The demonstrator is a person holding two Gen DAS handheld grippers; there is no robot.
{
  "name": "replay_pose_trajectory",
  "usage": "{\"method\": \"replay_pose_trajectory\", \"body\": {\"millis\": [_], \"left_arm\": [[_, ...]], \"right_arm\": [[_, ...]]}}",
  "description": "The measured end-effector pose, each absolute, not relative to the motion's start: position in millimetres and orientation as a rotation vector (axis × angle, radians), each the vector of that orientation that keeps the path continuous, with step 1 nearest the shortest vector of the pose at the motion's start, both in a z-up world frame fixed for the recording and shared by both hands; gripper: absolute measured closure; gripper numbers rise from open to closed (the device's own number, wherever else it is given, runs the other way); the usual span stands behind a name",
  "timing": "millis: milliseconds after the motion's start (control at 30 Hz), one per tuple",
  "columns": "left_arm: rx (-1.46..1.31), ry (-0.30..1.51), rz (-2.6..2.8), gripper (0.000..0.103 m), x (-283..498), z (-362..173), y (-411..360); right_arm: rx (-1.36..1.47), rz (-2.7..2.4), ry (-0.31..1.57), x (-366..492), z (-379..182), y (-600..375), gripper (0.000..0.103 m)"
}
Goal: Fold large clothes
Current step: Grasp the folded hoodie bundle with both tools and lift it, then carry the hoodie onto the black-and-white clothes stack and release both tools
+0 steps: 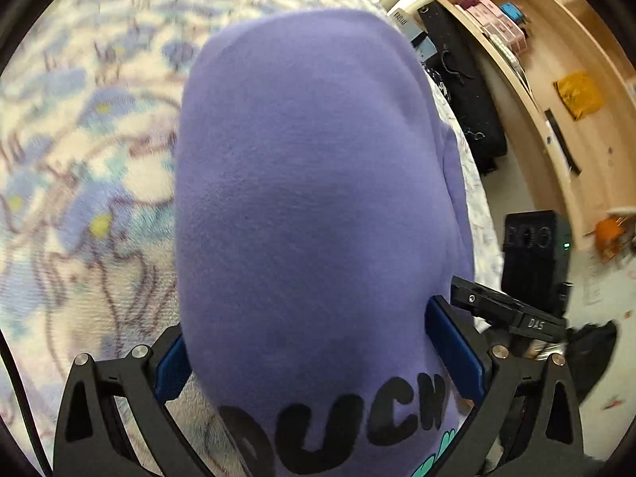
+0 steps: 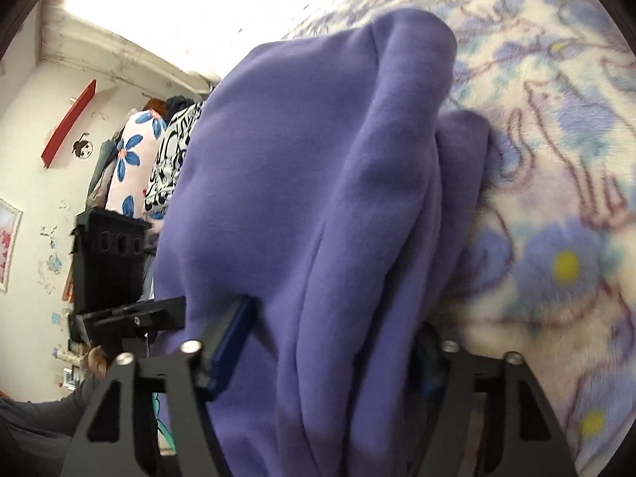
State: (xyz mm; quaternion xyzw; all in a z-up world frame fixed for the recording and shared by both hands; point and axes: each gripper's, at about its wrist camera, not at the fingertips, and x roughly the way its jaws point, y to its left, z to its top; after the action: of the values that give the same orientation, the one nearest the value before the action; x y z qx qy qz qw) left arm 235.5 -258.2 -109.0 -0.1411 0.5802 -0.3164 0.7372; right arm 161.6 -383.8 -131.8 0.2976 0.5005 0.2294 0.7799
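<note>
Left wrist view: the purple sweatshirt (image 1: 314, 183) fills the gap between the left gripper (image 1: 310, 357) and its blue pads (image 1: 453, 349), its black printed lettering (image 1: 338, 425) nearest the camera, and the pads appear to press on the thick cloth from both sides. The garment stretches away from that gripper over the floral blanket (image 1: 79, 183), with a wooden shelf unit (image 1: 564, 91) off to its right. In the right wrist view the right gripper (image 2: 318, 361) has bunched folds of the same sweatshirt (image 2: 318, 183) between its blue pads (image 2: 230, 349), apparently clamped, the blanket (image 2: 556, 238) lying to the sweatshirt's right.
</note>
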Motion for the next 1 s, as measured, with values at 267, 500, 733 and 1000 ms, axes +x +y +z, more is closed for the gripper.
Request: {"method": "replay_pose_trajectory", "body": {"millis": [267, 500, 733, 1000], "left_arm": [[-0.223, 1.234, -0.704, 0.001, 211, -56, -246], [-0.259, 1.228, -0.657, 0.001, 183, -21, -164], [-0.308, 1.193, -0.572, 0.001, 161, 4, -41], [-0.289, 1.098, -0.483, 0.001, 234, 57, 62]], "right_arm": [[0.703, 0.467, 1.015, 121, -100, -353, 0.047], [0.686, 0.535, 0.979, 101, -71, -278, 0.047], [0.655, 0.657, 0.990, 116, -45, -185, 0.047], [0.667, 0.751, 0.933, 206, -12, -94, 0.047]]}}
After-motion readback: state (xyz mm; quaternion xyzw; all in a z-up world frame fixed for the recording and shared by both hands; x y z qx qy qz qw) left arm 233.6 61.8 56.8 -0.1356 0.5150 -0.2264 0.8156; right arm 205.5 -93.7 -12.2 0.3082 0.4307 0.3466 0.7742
